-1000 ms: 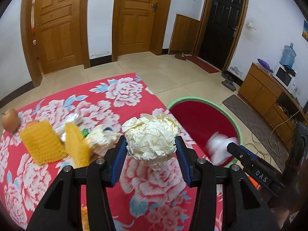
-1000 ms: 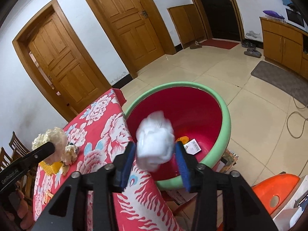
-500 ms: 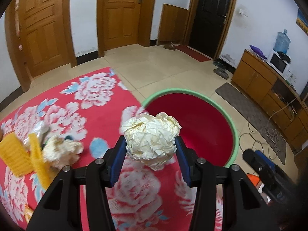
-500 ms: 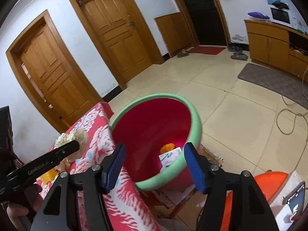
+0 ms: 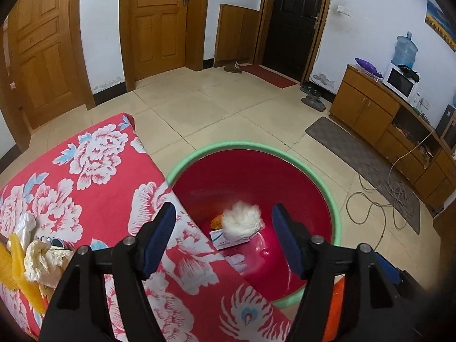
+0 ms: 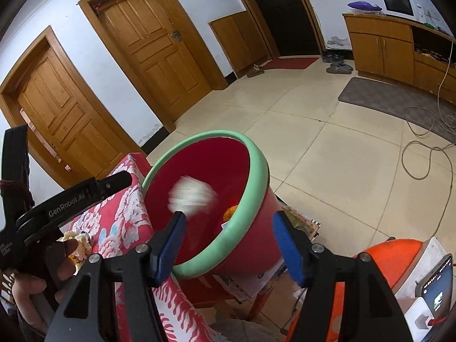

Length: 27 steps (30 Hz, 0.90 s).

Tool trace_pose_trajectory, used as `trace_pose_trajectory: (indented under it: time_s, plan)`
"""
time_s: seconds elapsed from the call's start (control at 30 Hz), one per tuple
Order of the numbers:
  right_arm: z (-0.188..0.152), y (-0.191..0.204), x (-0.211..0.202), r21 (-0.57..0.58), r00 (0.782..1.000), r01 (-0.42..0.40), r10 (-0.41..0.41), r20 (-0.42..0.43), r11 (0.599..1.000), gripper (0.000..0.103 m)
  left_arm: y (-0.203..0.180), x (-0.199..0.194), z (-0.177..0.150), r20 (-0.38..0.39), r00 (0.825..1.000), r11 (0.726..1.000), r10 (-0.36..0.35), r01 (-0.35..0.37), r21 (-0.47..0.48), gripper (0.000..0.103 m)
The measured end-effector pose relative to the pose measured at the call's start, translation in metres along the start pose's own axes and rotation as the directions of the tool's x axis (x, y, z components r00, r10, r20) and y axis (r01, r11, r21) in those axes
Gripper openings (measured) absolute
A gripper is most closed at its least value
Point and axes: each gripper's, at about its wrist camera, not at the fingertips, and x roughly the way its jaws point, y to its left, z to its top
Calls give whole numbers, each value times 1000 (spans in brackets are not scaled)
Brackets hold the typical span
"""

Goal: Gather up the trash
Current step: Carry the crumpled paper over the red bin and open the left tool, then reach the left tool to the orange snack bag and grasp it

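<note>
- We were at the drop step: our left gripper [image 5: 223, 228] had just been opening, its jaws stood apart with nothing pressed between them, and the paper ball [image 5: 242, 222] showed blurred at centre frame, apparently falling into the bin [image 5: 332, 213].
- Our right gripper [image 6: 228, 235] also stood open and empty, hanging over the bin's near rim at lower centre of its view.
- In the right view the ball [image 6: 192, 192] was a white smear over the red inner wall, below the green rim, so we judged it already inside the mouth.
- The ball was a crumpled lump, roughly round; we could name no long axis and no way it pointed, and the blur hid any more.
- The bin stood upright beside the table [image 5: 94, 188], its mouth facing up; a small carton [image 5: 225, 240] and something orange [image 5: 216, 221] lay at its bottom.
- More trash lay at the lower left of the left view: crumpled paper [image 5: 42, 259] and yellow foam net [image 5: 20, 265] on the cloth.
- The next move, we judged, called for swinging a gripper back to that pile, jaws wide, and closing on one light piece without dragging the cloth.
</note>
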Motion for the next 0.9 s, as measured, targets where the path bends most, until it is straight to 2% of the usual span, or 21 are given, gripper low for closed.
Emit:
trace_pose_trajectory:
  time_s: [0.2, 0.4, 0.53, 0.73, 0.9]
  plan:
    - [-1, 2, -5, -3, 1000, -11, 11, 8, 1000, 66, 3, -7, -9, -12, 1000, 999, -13, 12, -43, 70]
    - [-6, 11, -20, -24, 999, -40, 40, 17, 999, 66, 14, -32, -22, -7, 1000, 995, -24, 24, -101, 70]
    - [-6, 17, -28, -31, 998, -58, 59, 25, 998, 66, 25, -53, -34, 23, 999, 991, 39, -36, -127, 71]
    - [-15, 28, -35, -53, 996, -90, 91, 7, 995, 66, 46, -84, -56, 26, 996, 978, 81, -74, -196, 72]
    - [-22, 39, -43, -77, 992, -126, 126, -5, 989, 66, 64, -111, -76, 22, 987, 959, 162, -152, -241, 72]
